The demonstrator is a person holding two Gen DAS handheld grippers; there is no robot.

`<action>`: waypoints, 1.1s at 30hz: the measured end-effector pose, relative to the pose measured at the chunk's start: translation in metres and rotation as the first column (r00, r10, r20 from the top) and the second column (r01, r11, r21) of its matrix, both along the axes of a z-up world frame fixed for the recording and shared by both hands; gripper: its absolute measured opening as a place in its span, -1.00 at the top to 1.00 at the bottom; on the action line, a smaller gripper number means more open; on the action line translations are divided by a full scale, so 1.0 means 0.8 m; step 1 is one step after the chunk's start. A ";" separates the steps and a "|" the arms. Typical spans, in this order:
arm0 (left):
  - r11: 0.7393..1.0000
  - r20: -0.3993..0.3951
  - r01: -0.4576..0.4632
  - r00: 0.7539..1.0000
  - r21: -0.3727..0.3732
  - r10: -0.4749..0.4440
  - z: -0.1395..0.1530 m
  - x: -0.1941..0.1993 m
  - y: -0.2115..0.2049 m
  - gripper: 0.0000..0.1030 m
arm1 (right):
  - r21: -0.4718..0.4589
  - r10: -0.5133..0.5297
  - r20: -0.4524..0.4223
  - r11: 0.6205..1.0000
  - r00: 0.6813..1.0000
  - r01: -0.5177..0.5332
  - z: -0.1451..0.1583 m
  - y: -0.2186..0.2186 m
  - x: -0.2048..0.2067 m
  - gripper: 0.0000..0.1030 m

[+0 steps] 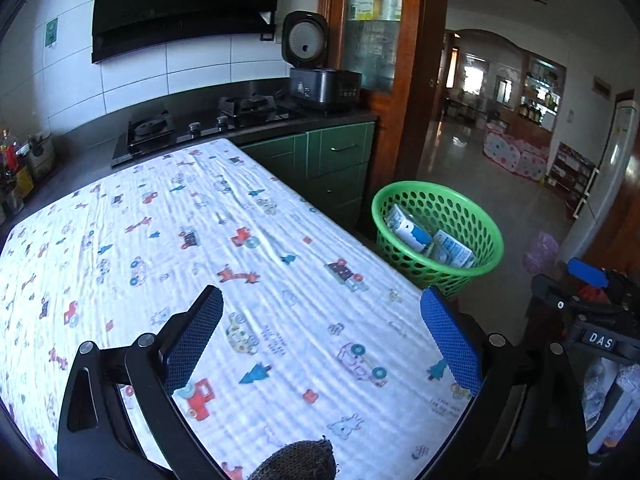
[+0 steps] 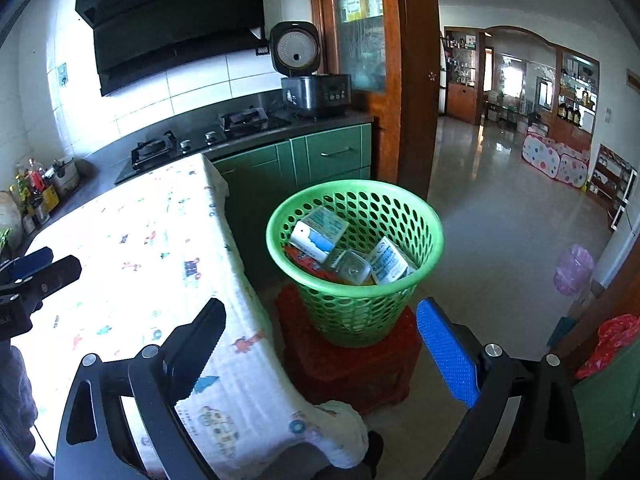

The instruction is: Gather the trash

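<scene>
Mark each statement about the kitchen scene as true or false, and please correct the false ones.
1. The green basket stands on a red stool. True.
2. The basket is empty. False: cartons and other trash lie in it.
3. The right gripper holds a carton. False: it is open and holds nothing.
4. The left gripper is open above the tablecloth. True.
5. The rice cooker has its lid shut. False: the lid stands open.
</scene>
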State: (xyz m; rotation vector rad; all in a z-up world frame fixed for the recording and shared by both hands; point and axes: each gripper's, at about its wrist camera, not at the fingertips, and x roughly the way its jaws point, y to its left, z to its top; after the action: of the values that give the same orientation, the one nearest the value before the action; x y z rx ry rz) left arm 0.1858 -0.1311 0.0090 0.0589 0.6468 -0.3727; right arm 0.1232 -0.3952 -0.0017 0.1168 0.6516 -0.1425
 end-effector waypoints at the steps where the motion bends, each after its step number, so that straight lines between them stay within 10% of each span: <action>1: 1.000 0.002 -0.007 1.000 0.003 0.007 -0.001 -0.002 0.004 -0.89 | -0.005 0.003 0.000 1.000 1.000 -0.003 0.000 0.003 -0.001 -0.81; 33: 0.993 0.062 -0.114 0.991 -0.021 0.115 0.010 -0.037 0.063 -0.89 | -0.031 0.121 0.115 0.993 0.986 -0.118 0.020 0.062 -0.021 -0.83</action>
State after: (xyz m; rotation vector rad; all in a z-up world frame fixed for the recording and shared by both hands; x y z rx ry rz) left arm 0.1562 -0.0808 0.0169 0.0164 0.5816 -0.2647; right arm 0.1068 -0.3453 0.0147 0.0617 0.5388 -0.0278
